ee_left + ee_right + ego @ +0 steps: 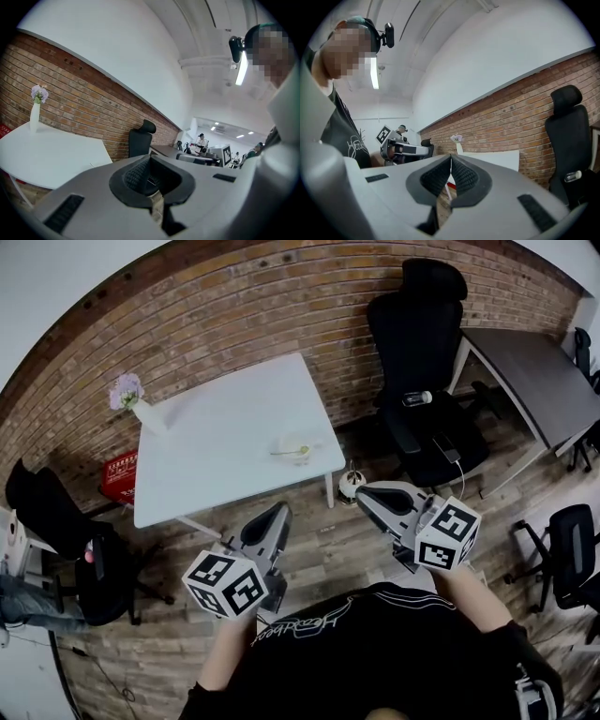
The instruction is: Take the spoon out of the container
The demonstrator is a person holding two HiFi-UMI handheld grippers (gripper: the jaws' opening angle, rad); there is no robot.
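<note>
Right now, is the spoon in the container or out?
In: the spoon lies in the container on the white table, handle poking over its rim.

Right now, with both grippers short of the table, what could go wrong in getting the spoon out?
1. The small container sits near the white table's near edge; a clumsy pull on the spoon could tip it or push it off.
2. The left gripper and right gripper are both shut and empty; arriving shut, they could knock the spoon instead of gripping it.
</note>
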